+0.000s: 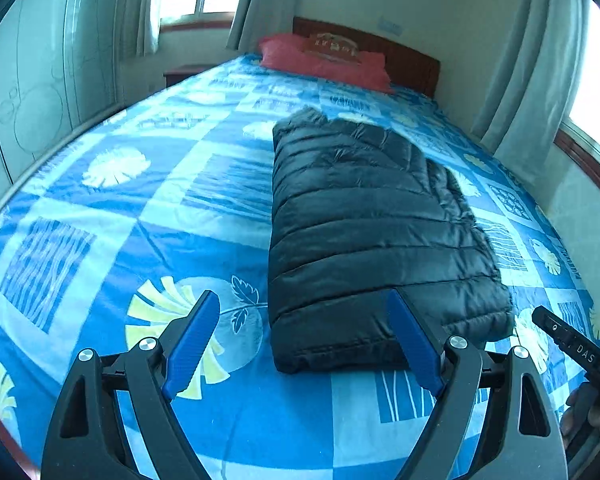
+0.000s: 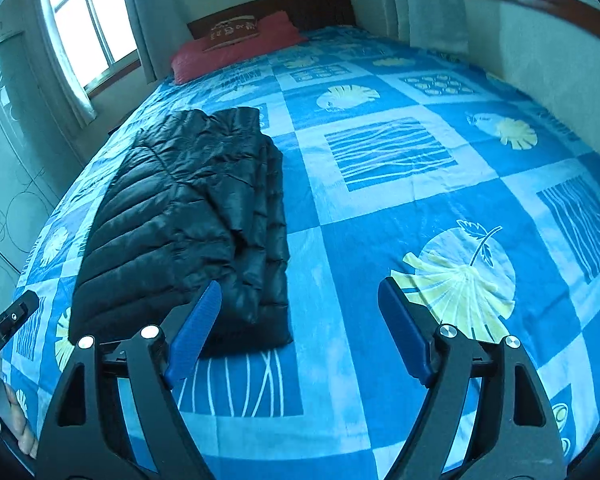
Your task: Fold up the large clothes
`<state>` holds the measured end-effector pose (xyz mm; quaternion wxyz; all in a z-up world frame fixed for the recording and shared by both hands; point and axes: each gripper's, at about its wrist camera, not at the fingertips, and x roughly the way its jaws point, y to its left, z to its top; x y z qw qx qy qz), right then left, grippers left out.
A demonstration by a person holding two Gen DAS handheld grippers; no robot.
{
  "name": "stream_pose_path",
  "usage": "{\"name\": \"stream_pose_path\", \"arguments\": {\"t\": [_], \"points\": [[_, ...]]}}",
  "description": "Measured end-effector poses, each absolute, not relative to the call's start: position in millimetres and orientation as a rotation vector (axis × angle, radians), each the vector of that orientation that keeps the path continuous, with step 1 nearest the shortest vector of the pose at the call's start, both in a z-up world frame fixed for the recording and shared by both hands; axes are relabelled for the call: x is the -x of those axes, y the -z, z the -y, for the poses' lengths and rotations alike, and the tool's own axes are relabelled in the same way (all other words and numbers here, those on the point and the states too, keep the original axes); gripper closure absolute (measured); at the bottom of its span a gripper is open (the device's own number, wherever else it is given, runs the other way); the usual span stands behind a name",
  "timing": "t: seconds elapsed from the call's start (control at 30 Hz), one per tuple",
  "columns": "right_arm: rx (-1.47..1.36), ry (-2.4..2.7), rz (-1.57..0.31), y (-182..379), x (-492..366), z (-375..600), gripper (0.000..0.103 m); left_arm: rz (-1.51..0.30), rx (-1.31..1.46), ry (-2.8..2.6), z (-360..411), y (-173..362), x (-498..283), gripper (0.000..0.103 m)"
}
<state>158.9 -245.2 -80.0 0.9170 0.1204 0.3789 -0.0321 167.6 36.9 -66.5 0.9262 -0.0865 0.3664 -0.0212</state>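
A black quilted puffer jacket (image 1: pixel 372 232) lies folded into a long rectangle on the blue patterned bedspread (image 1: pixel 148 208). It also shows in the right wrist view (image 2: pixel 180 224), with layered edges along its right side. My left gripper (image 1: pixel 304 300) is open and empty, held above the jacket's near left corner. My right gripper (image 2: pixel 300 292) is open and empty, held above the bedspread (image 2: pixel 420 168) just right of the jacket's near end. Neither gripper touches the jacket.
A red pillow (image 1: pixel 324 60) with a small brown cushion lies at the wooden headboard (image 1: pixel 404 56). Curtains and windows flank the bed. A wardrobe (image 1: pixel 24 92) stands on the left. The other gripper's body (image 1: pixel 576 348) shows at the right edge.
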Motion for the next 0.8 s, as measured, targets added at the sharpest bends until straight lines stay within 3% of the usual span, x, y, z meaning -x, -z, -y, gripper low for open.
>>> {"name": "stream_pose_path", "arguments": {"t": [0.8], "points": [[-0.064, -0.003, -0.646, 28.5, -117.5, 177.5, 0.018, -0.67, 0.11, 0.02, -14.3, 28.8, -120.0, 0.019]]}}
